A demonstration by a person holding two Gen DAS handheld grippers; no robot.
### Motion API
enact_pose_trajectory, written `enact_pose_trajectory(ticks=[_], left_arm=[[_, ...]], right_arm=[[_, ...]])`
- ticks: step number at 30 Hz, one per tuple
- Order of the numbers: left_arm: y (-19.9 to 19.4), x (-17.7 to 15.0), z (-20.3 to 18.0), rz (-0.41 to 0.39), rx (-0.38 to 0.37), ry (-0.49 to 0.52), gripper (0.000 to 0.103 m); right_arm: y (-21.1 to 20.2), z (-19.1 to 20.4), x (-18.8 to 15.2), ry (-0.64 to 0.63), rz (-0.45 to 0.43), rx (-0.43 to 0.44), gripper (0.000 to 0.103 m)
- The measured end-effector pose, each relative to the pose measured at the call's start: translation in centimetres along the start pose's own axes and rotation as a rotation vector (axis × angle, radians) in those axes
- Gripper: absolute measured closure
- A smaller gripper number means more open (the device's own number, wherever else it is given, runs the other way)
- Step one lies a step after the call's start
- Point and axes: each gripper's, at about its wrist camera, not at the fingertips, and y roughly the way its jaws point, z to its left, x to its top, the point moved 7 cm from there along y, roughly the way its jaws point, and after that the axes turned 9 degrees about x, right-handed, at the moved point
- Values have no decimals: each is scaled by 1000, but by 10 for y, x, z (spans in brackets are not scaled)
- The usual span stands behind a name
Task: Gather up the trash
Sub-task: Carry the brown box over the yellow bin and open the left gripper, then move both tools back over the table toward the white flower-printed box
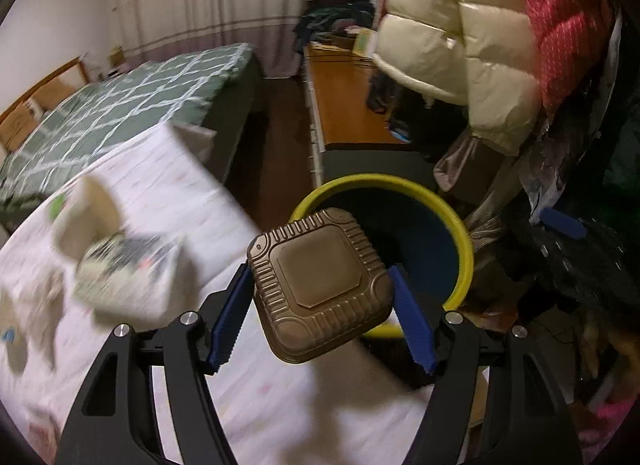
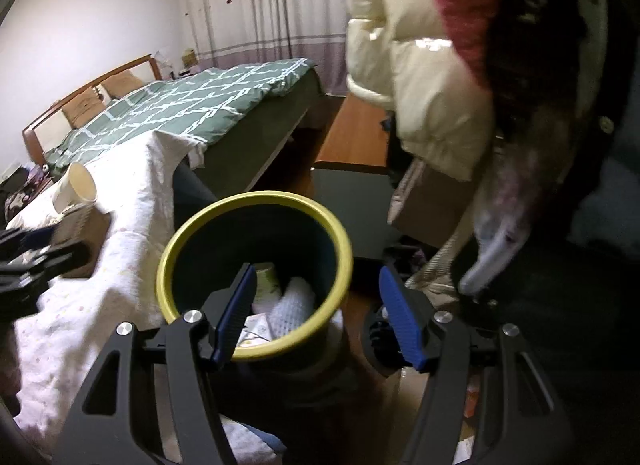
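Note:
My left gripper [image 1: 320,313] is shut on a brown ribbed square container [image 1: 320,289], held in the air beside the yellow-rimmed dark bin [image 1: 466,249]. The bin [image 2: 168,261] also shows in the right wrist view, with paper cups and white wrappers [image 2: 294,301] inside. My right gripper [image 2: 316,313] is open and empty just above the bin's near rim. The left gripper [image 2: 36,265] and its brown container [image 2: 86,233] show at the left edge of the right wrist view. A paper cup [image 2: 78,185] lies on its side on the white-clothed table [image 2: 132,193], blurred in the left wrist view [image 1: 86,221].
More paper litter [image 1: 132,277] lies on the table. A green-quilted bed [image 2: 192,105] is behind it. A cream puffer jacket [image 1: 448,45] and red jacket [image 1: 560,17] hang right of the bin. A wooden desk [image 1: 348,101] stands beyond.

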Motion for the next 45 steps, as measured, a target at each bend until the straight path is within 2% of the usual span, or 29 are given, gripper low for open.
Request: enact_pose_trajectory(ticks=[6, 8, 16, 18, 22, 29, 33, 37, 45], left_arm=[[46, 27, -43, 47, -55, 20, 34], [60, 32, -53, 59, -49, 38, 34], [89, 38, -73, 106, -64, 52, 32], [92, 34, -74, 118, -71, 51, 22], [83, 28, -66, 110, -71, 37, 17], [31, 22, -16, 42, -51, -58, 13], [-17, 7, 33, -19, 18, -120, 9], [-64, -25, 95, -56, 123, -208, 9], [-128, -107, 198, -54, 326, -416, 8]], right_arm=[[-6, -16, -4, 10, 6, -25, 42], [-7, -21, -5, 16, 8, -29, 42], [-5, -32, -10, 40, 24, -42, 42], [-4, -32, -11, 41, 28, -43, 42], [-6, -30, -10, 39, 28, -44, 42], [-4, -21, -9, 25, 26, -38, 42], [6, -3, -11, -1, 51, -7, 41], [23, 34, -11, -41, 87, 99, 41], [55, 145, -3, -208, 156, 350, 40]])
